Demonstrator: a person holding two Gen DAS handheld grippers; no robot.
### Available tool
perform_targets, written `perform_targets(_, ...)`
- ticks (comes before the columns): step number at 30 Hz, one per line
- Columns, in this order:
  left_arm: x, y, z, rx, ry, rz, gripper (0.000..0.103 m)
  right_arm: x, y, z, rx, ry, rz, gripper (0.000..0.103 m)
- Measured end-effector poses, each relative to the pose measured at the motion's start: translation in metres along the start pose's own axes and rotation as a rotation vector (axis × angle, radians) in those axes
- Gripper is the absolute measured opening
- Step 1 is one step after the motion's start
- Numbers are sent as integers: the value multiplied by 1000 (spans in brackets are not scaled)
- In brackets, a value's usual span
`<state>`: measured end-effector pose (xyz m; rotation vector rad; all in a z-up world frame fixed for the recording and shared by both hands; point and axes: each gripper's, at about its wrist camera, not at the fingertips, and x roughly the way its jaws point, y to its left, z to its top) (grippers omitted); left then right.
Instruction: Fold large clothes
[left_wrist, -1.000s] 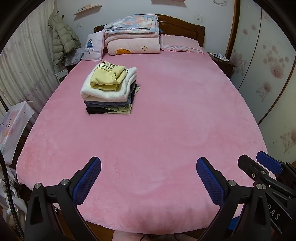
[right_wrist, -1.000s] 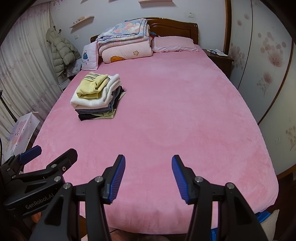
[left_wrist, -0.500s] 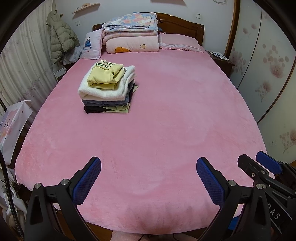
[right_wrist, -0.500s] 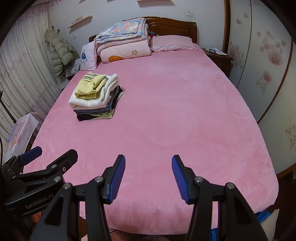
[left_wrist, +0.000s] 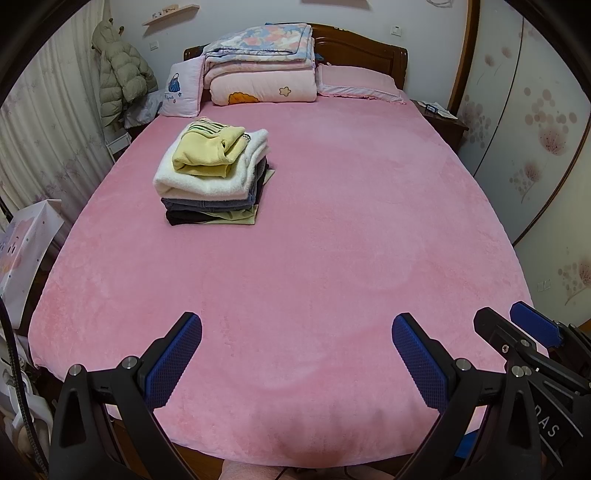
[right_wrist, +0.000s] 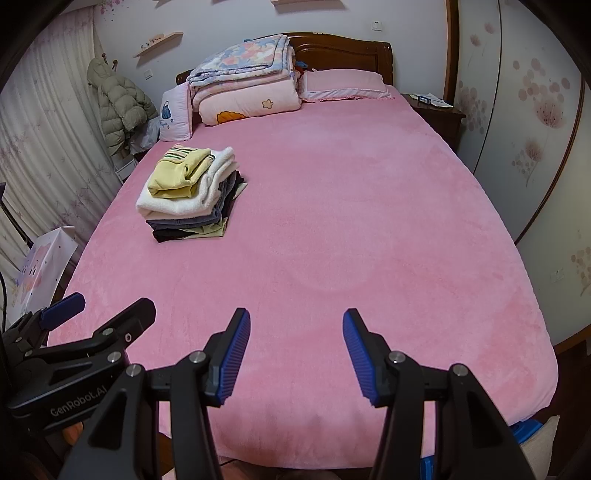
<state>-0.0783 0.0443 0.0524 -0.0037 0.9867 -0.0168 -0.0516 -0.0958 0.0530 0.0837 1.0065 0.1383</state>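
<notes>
Left wrist view: my left gripper hangs over the near end of the pink bed with its blue pads spread wide and nothing between them. My right gripper sits just beside it, jaws also apart and empty, above the same bare stretch of cover. The stack of folded clothes rests well away on the far left part of the bed, a yellow garment on top, short of the quilts by the headboard.
</notes>
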Motion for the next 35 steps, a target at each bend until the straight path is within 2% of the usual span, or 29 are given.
perform_targets(35,8,-1,7,-5,20,-12,102,3,-4,3,5,3,1,52)
